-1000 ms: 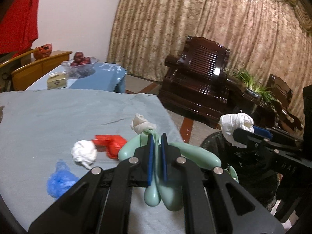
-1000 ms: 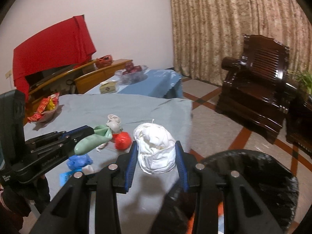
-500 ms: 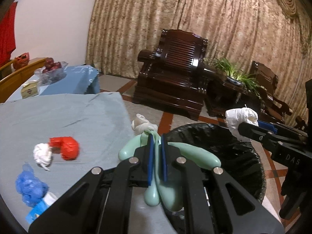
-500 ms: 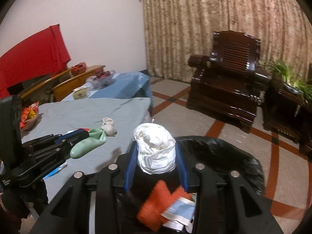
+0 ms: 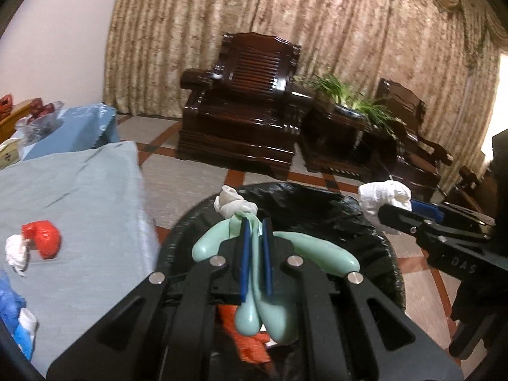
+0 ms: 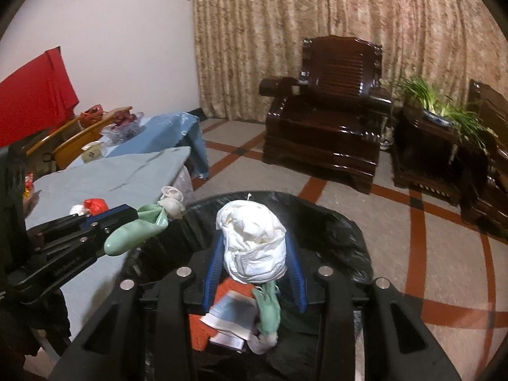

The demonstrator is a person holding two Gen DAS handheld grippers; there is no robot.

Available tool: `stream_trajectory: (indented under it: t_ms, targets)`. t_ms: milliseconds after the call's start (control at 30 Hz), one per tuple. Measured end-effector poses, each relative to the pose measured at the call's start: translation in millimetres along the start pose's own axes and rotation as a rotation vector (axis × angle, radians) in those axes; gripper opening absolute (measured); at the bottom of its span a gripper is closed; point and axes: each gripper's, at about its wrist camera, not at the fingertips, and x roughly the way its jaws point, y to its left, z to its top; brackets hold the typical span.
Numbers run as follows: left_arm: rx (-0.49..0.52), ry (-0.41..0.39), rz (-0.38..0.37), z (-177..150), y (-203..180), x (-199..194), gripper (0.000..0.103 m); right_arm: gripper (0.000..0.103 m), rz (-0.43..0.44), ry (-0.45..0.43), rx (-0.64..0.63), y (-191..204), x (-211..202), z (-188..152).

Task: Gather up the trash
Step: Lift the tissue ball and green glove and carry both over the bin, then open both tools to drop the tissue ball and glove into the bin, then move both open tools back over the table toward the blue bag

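a: look at the left gripper (image 5: 254,254) first. its blue pads are pinched nearly together on a bunch of pale green balloons (image 5: 317,254) — limp ends droop out on both sides and below, and a whitish knot sits just past the tips.

b: and the right gripper (image 6: 255,254)? its fingers stand partway apart, clamped on a crumpled white wad (image 6: 254,241) that fills the whole gap between the pads.

a: yes, it looks like balled paper or a mask, i can't tell which. both loads hang over the black trash bin (image 6: 349,238) beside the table, the green bunch above its near left rim, the white wad above the middle of the opening.

b: inside the bin i see something orange (image 6: 200,333), a flat silvery packet (image 6: 228,314) and another green balloon scrap (image 6: 270,311) lying on the black liner.

a: on the table (image 5: 79,190), with its grey-blue cloth, more is lying about — a red crumpled piece (image 5: 44,241) touching a small white wad (image 5: 16,254), and some blue plastic (image 5: 9,304) at the near edge.

b: behind it all, a dark wooden armchair (image 6: 330,120) in front of a patterned curtain (image 6: 317,16), with a potted plant (image 6: 444,108) on a side stand.
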Motion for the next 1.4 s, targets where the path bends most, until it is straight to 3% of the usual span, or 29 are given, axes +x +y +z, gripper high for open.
stream_trajectory:
  t_ms: [433,467,533,600,667,767,833,1100,1400]
  targets:
    - [0.021,0.042,-0.053,-6.9,-22.4,29.1,0.01,0.041,-0.034,0.028,0.035,-27.5,11.2,-14.0]
    - [0.019,0.051,-0.064,-5.1,-20.0,31.6,0.015,0.045,-0.038,0.031,0.035,-28.4,11.7,-14.4]
    - [-0.009,0.065,-0.084,-5.8,-14.7,34.8,0.051,0.052,-0.05,0.042,0.038,-29.2,14.3,-15.5]
    - [-0.028,0.05,-0.074,-7.6,-7.6,31.2,0.06,0.061,-0.055,0.041,0.04,-30.0,13.5,-16.6]
    - [-0.031,0.049,-0.059,-10.8,1.8,27.4,0.063,0.07,-0.055,0.036,0.04,-29.8,11.8,-17.0]
    - [-0.041,0.041,-0.04,-13.1,13.7,20.1,0.077,0.09,-0.059,0.025,0.038,-27.9,8.4,-17.2]
    - [-0.041,0.034,-0.008,-15.5,24.6,13.3,0.087,0.096,-0.056,0.017,0.034,-25.1,6.8,-16.7]
    - [-0.057,0.028,0.15,-18.0,66.5,-18.3,0.094,0.097,-0.009,0.011,-0.001,-3.9,4.8,-10.6]
    - [-0.095,-0.009,0.237,-21.6,97.9,-61.5,0.095,0.097,0.059,0.009,-0.054,42.3,11.7,-3.4]
